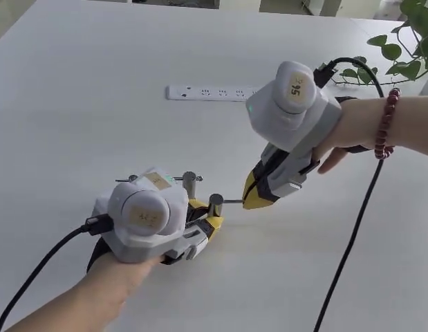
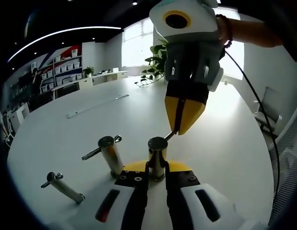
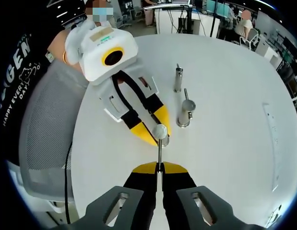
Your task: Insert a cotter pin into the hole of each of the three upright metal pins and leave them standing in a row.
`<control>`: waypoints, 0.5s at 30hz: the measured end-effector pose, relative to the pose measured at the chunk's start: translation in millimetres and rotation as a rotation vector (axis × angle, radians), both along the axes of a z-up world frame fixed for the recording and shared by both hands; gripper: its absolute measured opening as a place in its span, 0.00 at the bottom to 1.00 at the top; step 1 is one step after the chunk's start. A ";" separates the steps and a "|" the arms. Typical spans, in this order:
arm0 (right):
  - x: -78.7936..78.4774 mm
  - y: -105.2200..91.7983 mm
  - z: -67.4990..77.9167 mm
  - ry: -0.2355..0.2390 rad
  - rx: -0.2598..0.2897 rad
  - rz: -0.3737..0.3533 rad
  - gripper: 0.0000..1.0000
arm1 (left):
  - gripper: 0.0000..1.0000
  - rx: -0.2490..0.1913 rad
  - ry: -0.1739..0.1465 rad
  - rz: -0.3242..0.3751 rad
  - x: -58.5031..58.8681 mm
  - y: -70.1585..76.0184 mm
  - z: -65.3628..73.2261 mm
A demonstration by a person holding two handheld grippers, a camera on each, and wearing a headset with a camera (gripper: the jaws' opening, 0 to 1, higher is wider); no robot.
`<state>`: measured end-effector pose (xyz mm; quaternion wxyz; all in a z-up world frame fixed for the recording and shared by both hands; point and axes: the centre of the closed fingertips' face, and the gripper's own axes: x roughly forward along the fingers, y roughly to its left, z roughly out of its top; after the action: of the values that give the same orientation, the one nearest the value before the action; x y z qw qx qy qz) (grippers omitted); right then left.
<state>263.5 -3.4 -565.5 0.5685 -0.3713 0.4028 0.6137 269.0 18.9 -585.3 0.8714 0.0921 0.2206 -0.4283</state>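
Tabletop (image 1: 75, 104) carries a power strip (image 1: 207, 92) at 12 o'clock and a plant (image 1: 407, 41) at 2. Left gripper (image 1: 209, 216), at 7 o'clock, clamps its jaws on the near metal pin (image 1: 215, 202), upright. Middle pin (image 2: 110, 154) and far pin (image 2: 66, 188), crossed by fitted cotter pins (image 2: 93, 152), stand at its 10 o'clock. Right gripper (image 1: 249, 200), at that pin's 3 o'clock, pinches the loose cotter pin (image 1: 231, 201), horizontal, tip meeting the pin's head.
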 end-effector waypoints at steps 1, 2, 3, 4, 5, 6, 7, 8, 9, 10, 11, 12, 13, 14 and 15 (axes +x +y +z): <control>0.0 -0.9 -0.1 -0.002 -0.003 -0.002 0.00 | 0.11 0.000 -0.001 -0.002 -0.1 -0.1 0.0; -0.1 -0.5 0.0 -0.002 -0.002 0.000 0.00 | 0.11 0.000 -0.002 -0.004 0.4 0.0 -0.3; 0.0 0.7 1.1 -0.002 0.000 0.003 0.00 | 0.11 0.000 -0.002 -0.004 0.6 0.1 -0.5; 0.0 0.5 1.5 -0.002 0.000 0.005 0.00 | 0.11 -0.001 0.000 -0.003 0.9 0.2 -0.6; 0.5 1.1 1.8 -0.004 0.001 0.007 0.00 | 0.11 -0.002 0.002 -0.002 0.8 0.2 -0.7; 0.6 0.6 1.2 -0.005 0.002 0.006 0.00 | 0.11 -0.002 0.003 -0.001 0.8 0.2 -1.0; 0.6 3.6 1.1 -0.001 0.016 0.007 0.00 | 0.11 0.001 0.001 -0.003 1.0 -0.1 -2.0; 1.1 4.4 1.8 0.001 0.018 -0.001 0.00 | 0.11 0.003 0.000 -0.003 0.8 -0.3 -2.5; 0.0 7.0 2.3 0.002 0.028 0.002 0.00 | 0.11 0.005 0.000 -0.004 1.0 -0.3 -3.0; -0.2 8.8 3.0 0.001 0.031 0.005 0.00 | 0.11 0.005 0.002 -0.003 1.0 -0.3 -3.0; 0.2 9.3 3.6 0.002 0.034 0.001 0.00 | 0.11 0.005 0.003 -0.002 0.9 -0.3 -2.9; 0.4 9.5 3.8 0.003 0.036 -0.002 0.00 | 0.11 0.004 0.003 -0.002 0.7 -0.4 -2.9; 0.1 10.3 3.9 0.005 0.039 -0.006 0.00 | 0.11 0.003 0.006 0.000 0.7 -0.4 -3.5; -0.5 12.0 4.8 0.005 0.044 -0.005 0.00 | 0.11 0.004 0.007 0.001 0.8 -0.4 -3.8; -0.8 13.6 5.5 0.003 0.049 -0.006 0.00 | 0.11 0.005 0.007 0.001 0.6 -0.4 -3.9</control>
<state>262.7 10.2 -560.0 0.5787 -0.3550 0.3899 0.6221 269.6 18.4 -589.3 0.8707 0.0925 0.2246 -0.4277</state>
